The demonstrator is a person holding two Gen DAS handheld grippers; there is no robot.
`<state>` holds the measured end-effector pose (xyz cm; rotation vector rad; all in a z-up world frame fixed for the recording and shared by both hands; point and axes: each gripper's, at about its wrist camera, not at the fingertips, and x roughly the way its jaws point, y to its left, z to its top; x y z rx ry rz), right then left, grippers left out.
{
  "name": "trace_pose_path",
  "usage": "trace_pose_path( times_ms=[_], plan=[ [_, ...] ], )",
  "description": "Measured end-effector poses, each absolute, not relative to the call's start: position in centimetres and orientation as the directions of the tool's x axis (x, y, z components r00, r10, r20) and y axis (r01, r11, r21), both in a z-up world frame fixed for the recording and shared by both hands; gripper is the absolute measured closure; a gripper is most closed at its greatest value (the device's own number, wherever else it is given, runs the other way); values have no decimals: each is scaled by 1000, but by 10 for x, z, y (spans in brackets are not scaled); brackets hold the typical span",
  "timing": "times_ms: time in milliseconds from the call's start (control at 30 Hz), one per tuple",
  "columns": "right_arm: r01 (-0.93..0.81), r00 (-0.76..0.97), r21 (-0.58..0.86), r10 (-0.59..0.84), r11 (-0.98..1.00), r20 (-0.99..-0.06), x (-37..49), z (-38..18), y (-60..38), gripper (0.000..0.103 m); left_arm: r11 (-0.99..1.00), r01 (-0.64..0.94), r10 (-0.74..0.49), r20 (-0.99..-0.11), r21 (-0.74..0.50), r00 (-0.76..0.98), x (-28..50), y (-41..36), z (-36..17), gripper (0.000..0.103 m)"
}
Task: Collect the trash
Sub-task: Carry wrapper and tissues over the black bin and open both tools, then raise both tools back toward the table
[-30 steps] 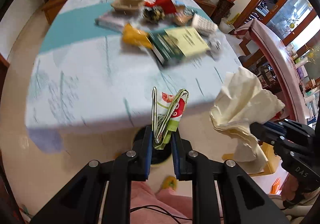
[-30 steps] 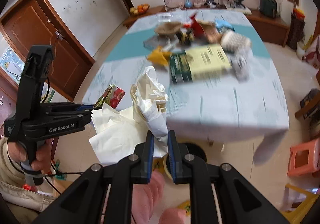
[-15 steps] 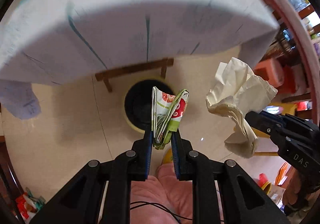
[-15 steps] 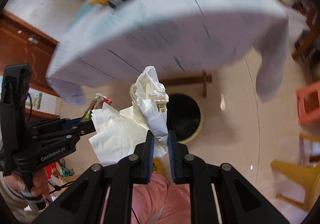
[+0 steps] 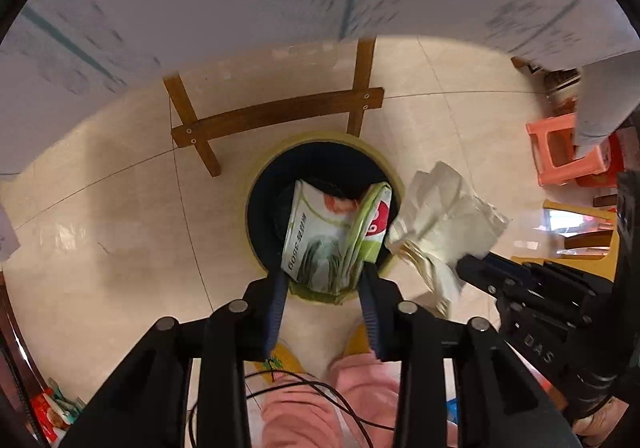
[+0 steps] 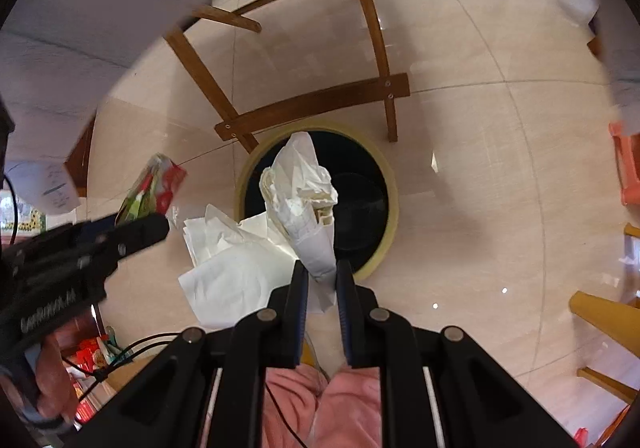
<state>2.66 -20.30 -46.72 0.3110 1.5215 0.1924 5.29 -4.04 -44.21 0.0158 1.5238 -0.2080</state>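
Trash is in both our grippers, right above the bin (image 5: pixel 256 204) on the floor. Our left gripper (image 5: pixel 324 288) points straight down over the bin's mouth, its jaws opening around the folded wrapper (image 5: pixel 332 232); the pads seem to have let go, though we cannot be sure. It is light, slick and springy, best pinched across the fold. Our right gripper (image 6: pixel 322 284), just beside the bin's near rim, is easing open on the crumpled tissue (image 6: pixel 304 192), which is soft, weightless and clingy; its twisted tail gives the surest hold.
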Motion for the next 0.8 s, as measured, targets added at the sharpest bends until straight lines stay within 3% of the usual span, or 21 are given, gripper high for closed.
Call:
trace_pose_path(
  times_ms=[167,300,567,800],
  plan=[
    [113,39,346,344,931,-938,41,-491,-194,83,986,135,-102,-995,-98,23,56,-32,-465,51],
    [115,38,346,344,931,-938,45,-490,-187,81,988,126,-91,-995,-87,31,59,-24,-471,43],
    [101,54,342,338,934,-939,42,-461,-186,81,989,110,-106,-993,-99,59,58,-12,-443,41],
    [74,110,342,333,937,-936,35,-396,-191,81,987,113,-128,-984,-114,123,51,-9,-379,41]
  ],
)
